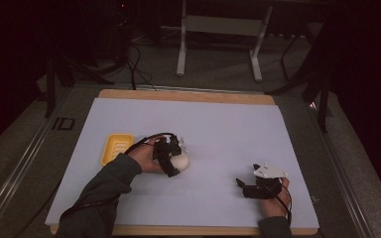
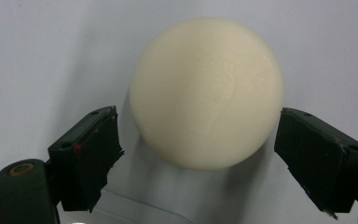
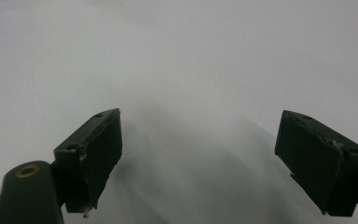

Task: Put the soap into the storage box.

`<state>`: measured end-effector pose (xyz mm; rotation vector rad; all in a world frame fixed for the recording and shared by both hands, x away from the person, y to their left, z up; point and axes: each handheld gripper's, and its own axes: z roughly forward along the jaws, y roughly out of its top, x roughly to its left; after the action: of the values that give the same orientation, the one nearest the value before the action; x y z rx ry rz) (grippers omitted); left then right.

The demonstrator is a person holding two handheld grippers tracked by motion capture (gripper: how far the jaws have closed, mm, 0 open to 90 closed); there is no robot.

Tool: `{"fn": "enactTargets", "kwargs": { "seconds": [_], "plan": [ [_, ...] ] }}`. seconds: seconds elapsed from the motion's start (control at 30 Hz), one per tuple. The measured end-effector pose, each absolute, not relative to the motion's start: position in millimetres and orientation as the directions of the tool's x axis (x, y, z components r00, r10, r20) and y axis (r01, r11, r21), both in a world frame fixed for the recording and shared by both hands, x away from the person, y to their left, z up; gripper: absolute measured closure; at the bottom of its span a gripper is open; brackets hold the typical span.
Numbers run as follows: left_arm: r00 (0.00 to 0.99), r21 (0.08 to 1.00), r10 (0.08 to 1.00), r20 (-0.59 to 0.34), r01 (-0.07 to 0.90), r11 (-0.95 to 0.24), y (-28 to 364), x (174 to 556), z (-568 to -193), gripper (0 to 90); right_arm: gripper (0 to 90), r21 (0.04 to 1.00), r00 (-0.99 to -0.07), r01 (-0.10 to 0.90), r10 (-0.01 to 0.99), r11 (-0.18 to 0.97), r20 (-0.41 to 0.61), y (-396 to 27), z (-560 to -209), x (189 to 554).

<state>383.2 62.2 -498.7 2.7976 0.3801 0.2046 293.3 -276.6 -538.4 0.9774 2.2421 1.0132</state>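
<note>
The high view is dim and slightly soft, with a reddish-brown cast; its corners and side edges fall off into near black. The pale table cover (image 1: 218, 129) is the brightest area, evenly lit without glare. The left gripper view is brighter: a cream ball (image 2: 206, 91) is lit from above, sharp enough to show faint surface lines, and casts a soft grey shadow below itself. The right gripper view is hazy and greyish, with broad blurred shadows fanning across the plain surface between the dark jaws.
</note>
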Motion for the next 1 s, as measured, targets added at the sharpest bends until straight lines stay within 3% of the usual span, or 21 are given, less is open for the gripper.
{"fn": "enactTargets", "kwargs": {
  "seconds": [1.0],
  "plan": [
    [0.965, 0.27, 0.251, 0.078, 0.222, -0.937, 39, 394, -502, 15.3, 14.6, 0.783, -0.626, 0.408, 0.768, 0.47, -0.134, -277, -538, 294]
  ]
}}
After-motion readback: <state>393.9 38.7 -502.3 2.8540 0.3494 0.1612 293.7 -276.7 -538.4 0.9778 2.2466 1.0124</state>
